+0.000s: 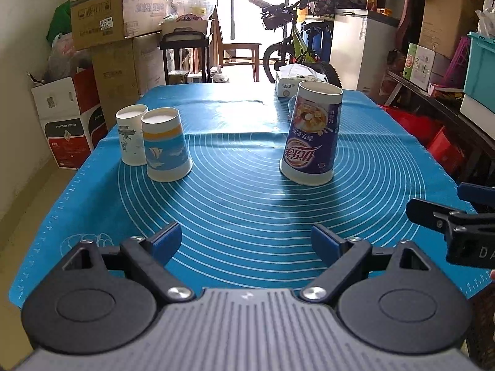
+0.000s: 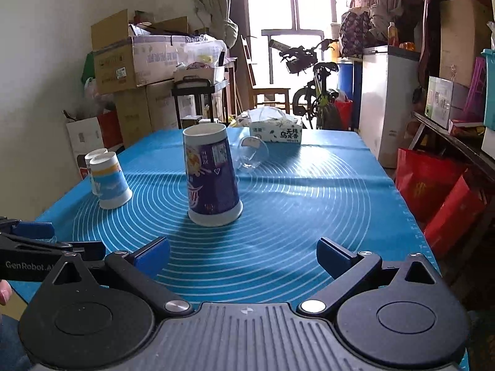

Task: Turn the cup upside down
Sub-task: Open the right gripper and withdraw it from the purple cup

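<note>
With the purple cup [image 2: 213, 176] standing mouth-down mid-bench and both grippers, left [image 1: 246, 242] and right [image 2: 243, 255], hanging back empty with jaws apart, the flip looks done, leaving only retreat.

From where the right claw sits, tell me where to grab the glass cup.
Grip the glass cup across its round body, coming from above. It lies on its side behind the purple cup, which blocks a straight approach from the open right claw.
</note>
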A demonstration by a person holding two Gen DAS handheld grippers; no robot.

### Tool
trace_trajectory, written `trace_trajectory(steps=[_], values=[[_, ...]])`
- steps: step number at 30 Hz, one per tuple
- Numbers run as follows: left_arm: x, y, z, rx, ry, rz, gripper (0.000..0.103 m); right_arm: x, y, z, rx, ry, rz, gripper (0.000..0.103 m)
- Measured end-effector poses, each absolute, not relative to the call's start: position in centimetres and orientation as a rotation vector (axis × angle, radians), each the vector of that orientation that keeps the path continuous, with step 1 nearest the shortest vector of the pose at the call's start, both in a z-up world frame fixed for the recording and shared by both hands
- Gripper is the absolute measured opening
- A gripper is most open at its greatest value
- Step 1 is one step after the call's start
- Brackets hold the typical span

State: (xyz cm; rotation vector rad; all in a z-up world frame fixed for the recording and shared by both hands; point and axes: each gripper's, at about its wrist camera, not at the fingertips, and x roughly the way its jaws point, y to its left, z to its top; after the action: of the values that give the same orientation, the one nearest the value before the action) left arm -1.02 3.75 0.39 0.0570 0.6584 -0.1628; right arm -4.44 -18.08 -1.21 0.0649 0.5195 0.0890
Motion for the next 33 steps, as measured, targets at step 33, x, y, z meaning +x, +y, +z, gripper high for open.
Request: trace_trajectory(steps=[33], values=[[-1.44, 3.59, 0.07, 0.067, 0.669, -0.170, 0.090, -4.77, -17.56, -1.16, 0.031, 0.517, 0.078, 0.098]])
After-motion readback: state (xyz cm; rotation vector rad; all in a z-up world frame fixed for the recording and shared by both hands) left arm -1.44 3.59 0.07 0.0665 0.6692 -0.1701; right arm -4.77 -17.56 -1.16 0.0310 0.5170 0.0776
